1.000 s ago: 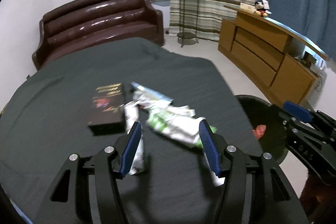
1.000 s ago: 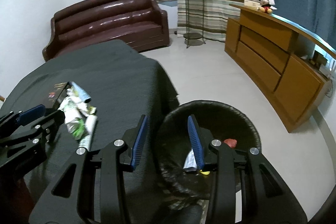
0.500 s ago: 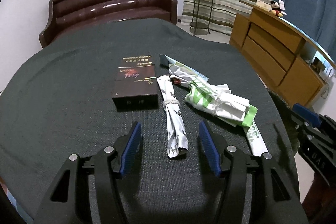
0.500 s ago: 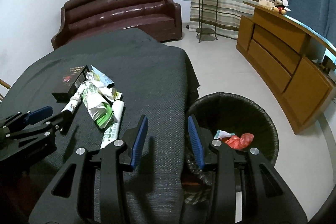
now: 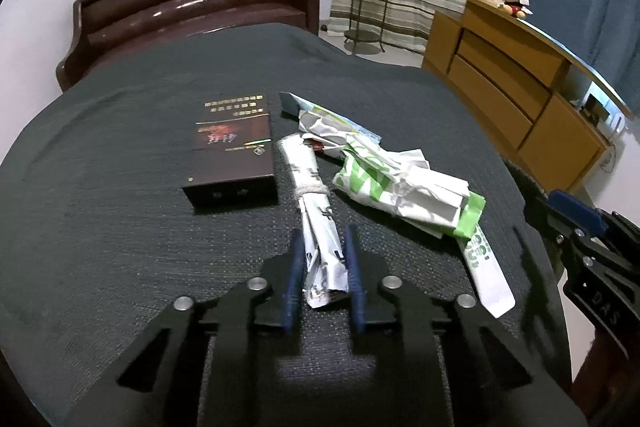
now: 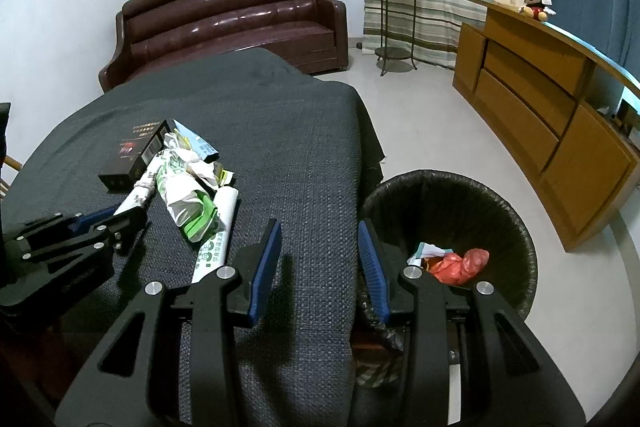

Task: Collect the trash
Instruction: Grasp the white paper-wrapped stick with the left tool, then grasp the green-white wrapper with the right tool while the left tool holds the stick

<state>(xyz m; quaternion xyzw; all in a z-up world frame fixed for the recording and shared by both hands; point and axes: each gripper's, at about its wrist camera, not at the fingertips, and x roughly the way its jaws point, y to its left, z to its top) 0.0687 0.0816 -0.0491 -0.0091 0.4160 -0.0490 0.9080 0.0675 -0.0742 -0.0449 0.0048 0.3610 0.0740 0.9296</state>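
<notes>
Right wrist view: a black-lined trash bin (image 6: 448, 211), just right of the empty, parted fingers of the right gripper (image 6: 318, 263), holds one red bag (image 6: 460, 265) and some paper. One dark box (image 5: 234, 147) with unreadable gold print lies ahead-left of the left gripper (image 5: 324, 267), whose pads clamp a rolled white wrapper (image 5: 316, 215). Three more wrappers lie to its right.

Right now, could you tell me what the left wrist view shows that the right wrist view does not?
Only the left wrist view shows the left gripper shut on the near end of the rolled white wrapper. Only the right wrist view shows inside the black bin, with red trash, and the empty right gripper. Both show the dark box, the green-and-white wrappers and the sofa.
</notes>
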